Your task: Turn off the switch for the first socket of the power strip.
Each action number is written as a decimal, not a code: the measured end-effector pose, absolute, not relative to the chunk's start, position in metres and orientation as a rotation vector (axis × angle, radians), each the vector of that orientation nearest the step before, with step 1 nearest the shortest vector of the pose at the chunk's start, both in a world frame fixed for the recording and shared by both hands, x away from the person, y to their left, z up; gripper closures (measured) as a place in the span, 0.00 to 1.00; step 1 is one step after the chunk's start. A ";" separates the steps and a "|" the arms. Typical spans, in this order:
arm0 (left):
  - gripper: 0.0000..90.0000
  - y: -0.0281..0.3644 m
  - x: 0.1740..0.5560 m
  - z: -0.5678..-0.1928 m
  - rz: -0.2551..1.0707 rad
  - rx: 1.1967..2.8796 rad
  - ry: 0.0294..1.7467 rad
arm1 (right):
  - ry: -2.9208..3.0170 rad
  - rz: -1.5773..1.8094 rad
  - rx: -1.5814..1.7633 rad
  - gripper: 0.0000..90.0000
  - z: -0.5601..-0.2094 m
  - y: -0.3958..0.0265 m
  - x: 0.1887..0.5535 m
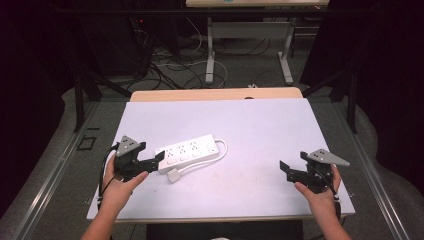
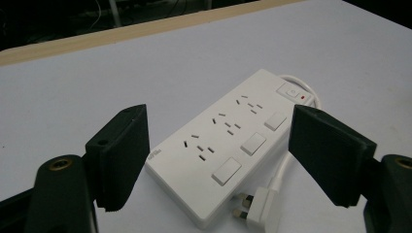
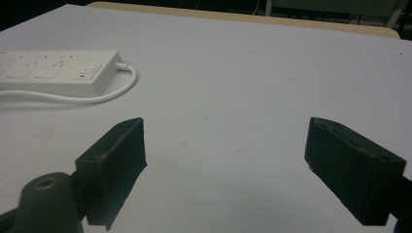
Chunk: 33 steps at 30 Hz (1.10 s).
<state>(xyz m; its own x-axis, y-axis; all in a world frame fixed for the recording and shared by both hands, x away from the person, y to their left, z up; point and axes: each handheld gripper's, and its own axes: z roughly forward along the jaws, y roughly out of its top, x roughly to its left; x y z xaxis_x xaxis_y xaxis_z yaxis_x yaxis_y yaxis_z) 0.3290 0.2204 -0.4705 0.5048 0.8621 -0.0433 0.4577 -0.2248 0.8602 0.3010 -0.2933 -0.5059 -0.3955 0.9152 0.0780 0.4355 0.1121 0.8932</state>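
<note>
The left gripper (image 1: pixel 159 157) is sitting left of centre in the high view, its jaws standing apart and holding nothing, pointing at the near end of the white power strip (image 1: pixel 189 152). In the left gripper view the strip (image 2: pixel 228 145) is lying flat between and beyond the two pads, untouched, with its plug (image 2: pixel 260 209) resting on the sheet just beside its near corner and the cord (image 2: pixel 284 167) looping along its side. The right gripper (image 1: pixel 284 170) is waiting at the lower right of the high view, well apart from the strip, jaws spread wide and empty. Judgement: the step in hand looks like a reach for the strip's near end; to do it well, the pads should be straddling the strip's short width squarely, keeping clear of the cord and plug, and closing only once level with its sides. The table (image 1: pixel 270 130) is carrying a pale, matt sheet with a wooden edge (image 1: pixel 215 94) at the top. Beyond it, cables (image 1: pixel 175 67) are trailing over a grey floor around another desk's legs (image 1: pixel 210 55); the room is lying dark.
</note>
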 end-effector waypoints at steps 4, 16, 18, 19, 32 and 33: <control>0.29 0.218 0.333 -0.464 0.558 1.866 1.090 | 1.880 1.249 1.313 0.16 -0.507 -0.292 0.302; 0.33 0.214 0.345 -0.451 0.496 1.898 1.109 | 1.882 1.232 1.316 0.16 -0.507 -0.295 0.302; 0.35 0.212 0.346 -0.449 0.507 1.905 1.113 | 1.881 1.229 1.321 0.16 -0.507 -0.295 0.301; 0.36 0.212 0.347 -0.448 0.500 1.910 1.113 | 1.870 1.236 1.327 0.16 -0.508 -0.295 0.302; 0.42 0.202 0.358 -0.433 0.477 1.953 1.096 | 1.873 1.229 1.318 0.17 -0.508 -0.295 0.302; 0.42 0.201 0.359 -0.432 0.476 1.953 1.092 | 1.877 1.227 1.319 0.17 -0.508 -0.296 0.302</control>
<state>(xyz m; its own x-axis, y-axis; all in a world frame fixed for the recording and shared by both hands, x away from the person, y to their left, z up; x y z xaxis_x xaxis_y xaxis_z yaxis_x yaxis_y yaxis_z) 0.3591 0.2009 -0.4323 0.5504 0.8324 -0.0653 0.5186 -0.2795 0.8080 0.3015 -0.2959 -0.5077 -0.3800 0.9220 0.0737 0.4370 0.1088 0.8928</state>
